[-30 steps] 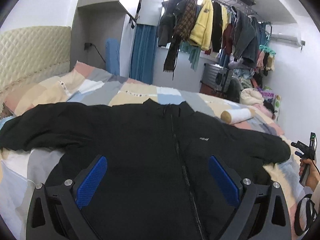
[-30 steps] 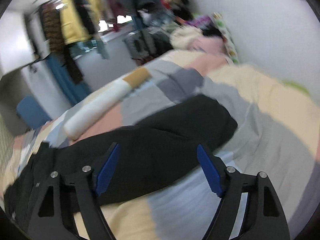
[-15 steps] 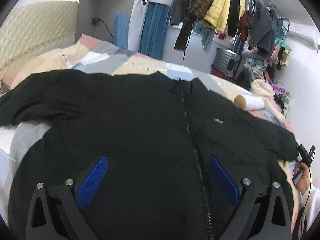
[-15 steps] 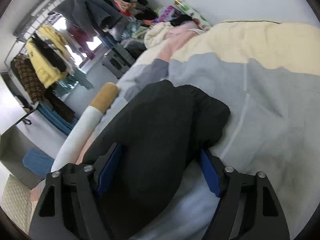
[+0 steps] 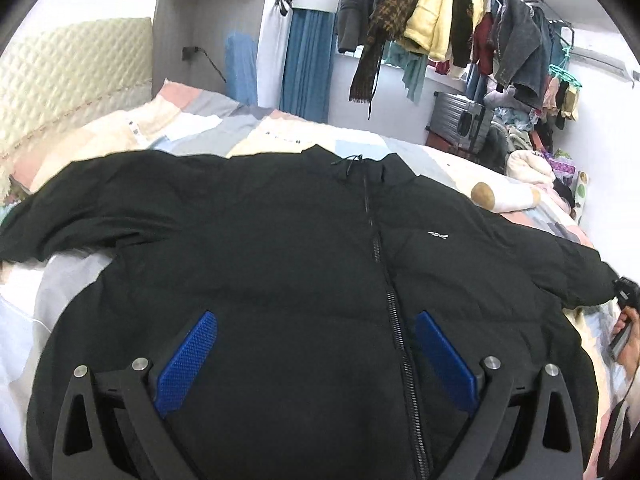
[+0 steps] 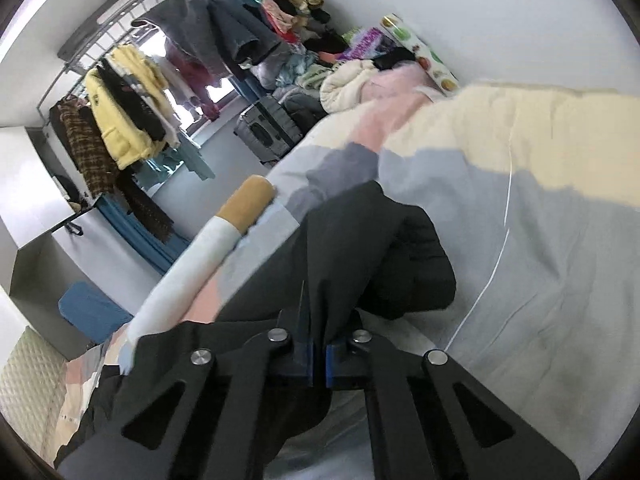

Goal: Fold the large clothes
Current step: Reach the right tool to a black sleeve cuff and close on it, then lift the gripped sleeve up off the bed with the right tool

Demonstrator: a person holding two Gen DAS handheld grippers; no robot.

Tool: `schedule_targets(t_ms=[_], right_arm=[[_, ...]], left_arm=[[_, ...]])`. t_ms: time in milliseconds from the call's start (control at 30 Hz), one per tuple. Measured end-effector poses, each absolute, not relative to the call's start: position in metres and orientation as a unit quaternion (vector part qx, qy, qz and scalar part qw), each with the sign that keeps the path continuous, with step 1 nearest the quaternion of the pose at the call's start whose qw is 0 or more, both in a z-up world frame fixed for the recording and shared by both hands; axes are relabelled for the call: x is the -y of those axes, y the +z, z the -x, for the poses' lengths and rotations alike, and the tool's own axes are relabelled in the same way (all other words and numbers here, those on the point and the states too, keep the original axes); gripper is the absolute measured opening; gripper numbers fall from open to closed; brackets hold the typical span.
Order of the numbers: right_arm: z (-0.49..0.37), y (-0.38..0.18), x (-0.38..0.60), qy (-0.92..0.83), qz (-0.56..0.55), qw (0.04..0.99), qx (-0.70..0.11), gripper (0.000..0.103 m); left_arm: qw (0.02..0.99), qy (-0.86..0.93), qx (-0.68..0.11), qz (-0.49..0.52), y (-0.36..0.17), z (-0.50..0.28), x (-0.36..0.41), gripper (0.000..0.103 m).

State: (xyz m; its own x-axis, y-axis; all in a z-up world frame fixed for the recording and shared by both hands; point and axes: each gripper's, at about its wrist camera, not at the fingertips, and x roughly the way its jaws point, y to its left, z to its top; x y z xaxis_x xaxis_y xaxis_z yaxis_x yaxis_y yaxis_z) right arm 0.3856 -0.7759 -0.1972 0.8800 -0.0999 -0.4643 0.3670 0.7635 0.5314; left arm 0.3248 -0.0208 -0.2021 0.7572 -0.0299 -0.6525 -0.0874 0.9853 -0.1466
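A large black zip-up jacket (image 5: 280, 264) lies spread front-up on the patchwork bed (image 5: 200, 128), both sleeves out to the sides. My left gripper (image 5: 316, 356) is open and empty, hovering over the jacket's lower front, left of the zipper (image 5: 384, 264). My right gripper (image 6: 318, 344) is shut on the jacket's right sleeve (image 6: 360, 248) near the cuff, which bunches just ahead of the jaws. In the left wrist view the right gripper (image 5: 624, 292) shows at the far right edge by the sleeve end.
A white bolster pillow with a tan end (image 6: 208, 256) lies beside the sleeve. A rack of hanging clothes (image 5: 440, 16), a grey suitcase (image 5: 460, 120) and a heap of clothes (image 6: 360, 76) stand beyond the bed. A padded headboard (image 5: 68, 76) is at the left.
My right gripper moved down onto the sleeve end and closed on it. My left gripper stayed open and shifted forward over the jacket's body.
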Motion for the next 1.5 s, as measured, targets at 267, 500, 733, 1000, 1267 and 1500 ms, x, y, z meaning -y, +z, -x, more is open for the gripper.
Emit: schedule_targets(t_ms=[267, 500, 733, 1000, 1267, 1500], right_arm=[[-0.375, -0.145, 0.764, -0.104, -0.277, 0.933, -0.206, 0.003], [-0.374, -0.105, 0.749, -0.097, -0.256, 0.942, -0.193, 0.003], [-0.371, -0.072, 0.724, -0.077, -0.213, 0.957, -0.184, 0.003], [-0.363, -0.046, 0.712, -0.073, -0.212, 0.957, -0.185, 0.003], [-0.349, 0.009, 0.650, -0.062, -0.165, 0.972, -0.154, 0.003], [-0.352, 0.058, 0.558, -0.033, -0.138, 0.982, -0.127, 0.003]], left_arm=[[0.951, 0.028, -0.303, 0.062, -0.151, -0.300, 0.030, 0.101], [0.948, 0.062, -0.301, 0.081, -0.108, -0.270, 0.017, 0.101], [0.946, 0.067, -0.305, 0.090, -0.071, -0.256, 0.016, 0.101], [0.954, 0.058, -0.291, 0.053, -0.068, -0.250, 0.011, 0.101], [0.962, 0.044, -0.270, 0.018, -0.088, -0.244, 0.003, 0.101], [0.964, 0.041, -0.261, 0.028, -0.101, -0.248, -0.014, 0.101]])
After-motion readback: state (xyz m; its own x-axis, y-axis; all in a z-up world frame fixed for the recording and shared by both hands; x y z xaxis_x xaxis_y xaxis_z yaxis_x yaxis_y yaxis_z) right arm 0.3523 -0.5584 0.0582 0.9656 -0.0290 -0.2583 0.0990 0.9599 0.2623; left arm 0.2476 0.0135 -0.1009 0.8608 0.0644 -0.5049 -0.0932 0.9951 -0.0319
